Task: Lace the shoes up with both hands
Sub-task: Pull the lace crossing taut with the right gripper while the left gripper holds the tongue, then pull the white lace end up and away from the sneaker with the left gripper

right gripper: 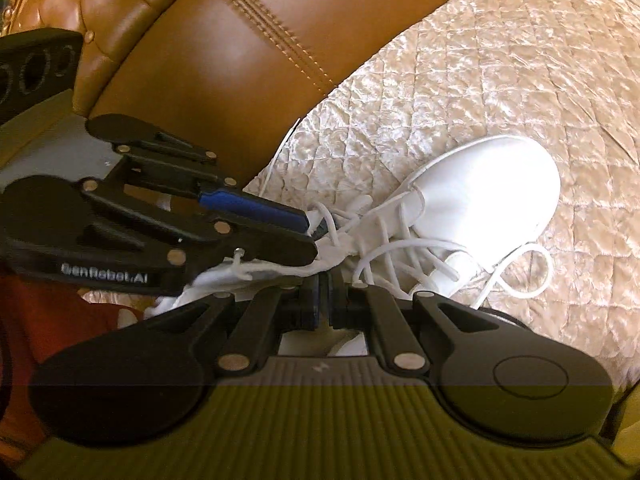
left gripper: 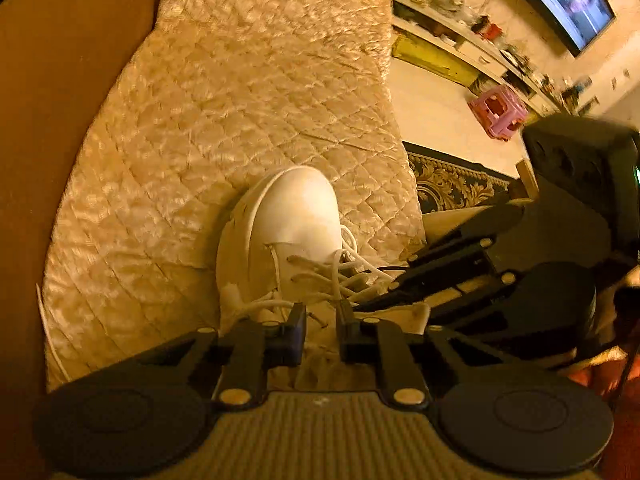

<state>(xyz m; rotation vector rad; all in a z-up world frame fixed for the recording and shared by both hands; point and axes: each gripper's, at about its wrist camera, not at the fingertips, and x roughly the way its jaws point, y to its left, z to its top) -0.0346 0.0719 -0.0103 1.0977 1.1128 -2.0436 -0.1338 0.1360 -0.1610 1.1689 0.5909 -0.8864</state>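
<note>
At the bottom centre of the left wrist view, the left gripper (left gripper: 321,322) stands with a clear gap between its fingers, nothing held, poised over the laced throat of the white shoe (left gripper: 294,216). In the right wrist view the right gripper (right gripper: 325,298) has its fingers nearly pressed together low at centre; whether a strand of the white laces (right gripper: 404,248) is pinched there cannot be told. The other gripper enters from the left of that frame, tips at the shoe's tongue. The shoe lies toe away on a quilted cream cover (left gripper: 248,92), a loose lace loop spilling onto it at the right. Brown leather upholstery (right gripper: 248,60) fills the upper left. Further off, upper right of the left view: a dark patterned rug (left gripper: 452,184), a pink stool (left gripper: 500,114), cluttered shelves (left gripper: 460,36), a lit television (left gripper: 568,0).
</note>
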